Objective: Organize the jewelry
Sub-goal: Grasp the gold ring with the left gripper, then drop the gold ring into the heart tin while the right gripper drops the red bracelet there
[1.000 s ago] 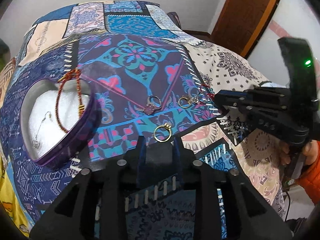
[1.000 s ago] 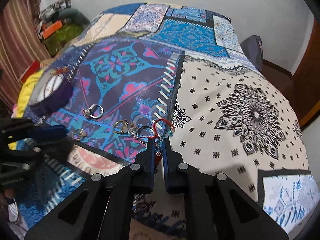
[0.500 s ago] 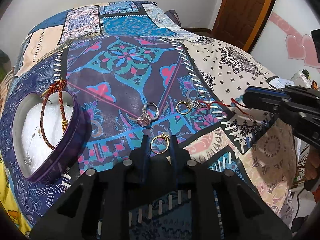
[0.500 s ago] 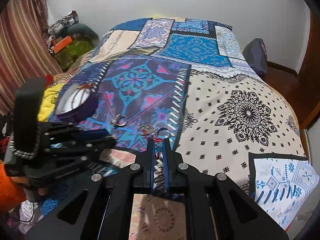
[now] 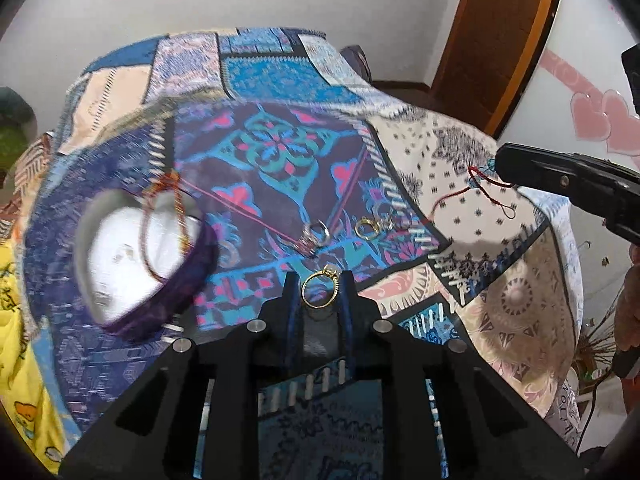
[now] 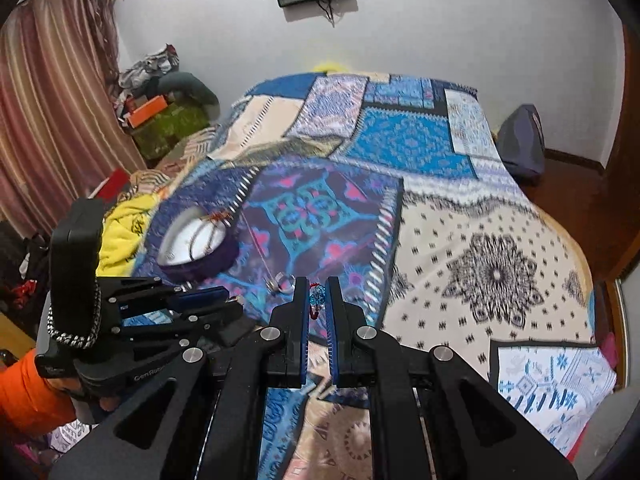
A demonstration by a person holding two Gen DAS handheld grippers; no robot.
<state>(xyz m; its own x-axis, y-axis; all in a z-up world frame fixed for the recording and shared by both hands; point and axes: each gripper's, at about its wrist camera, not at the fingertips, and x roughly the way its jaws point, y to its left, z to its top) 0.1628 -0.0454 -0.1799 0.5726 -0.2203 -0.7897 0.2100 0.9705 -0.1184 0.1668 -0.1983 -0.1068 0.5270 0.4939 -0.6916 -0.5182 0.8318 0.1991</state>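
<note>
Patchwork bedspread [image 5: 280, 152] on a bed is the surface here. Left gripper [image 5: 318, 290] has its fingers pinching a thin gold ring [image 5: 319, 288] upright, lifted clear, probably bound for the purple heart-shaped box [image 5: 136, 256] nearby. Right gripper [image 6: 317, 300] is clamped on a red cord bracelet with blue beads [image 5: 476, 184], its cord dangling. Two more rings [image 5: 344, 230] wait on the fabric.

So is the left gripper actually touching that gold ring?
Touching. The left wrist view shows the gold ring raised off the bedspread, pinched between the left gripper fingers, each side of the band against a pad.
</note>
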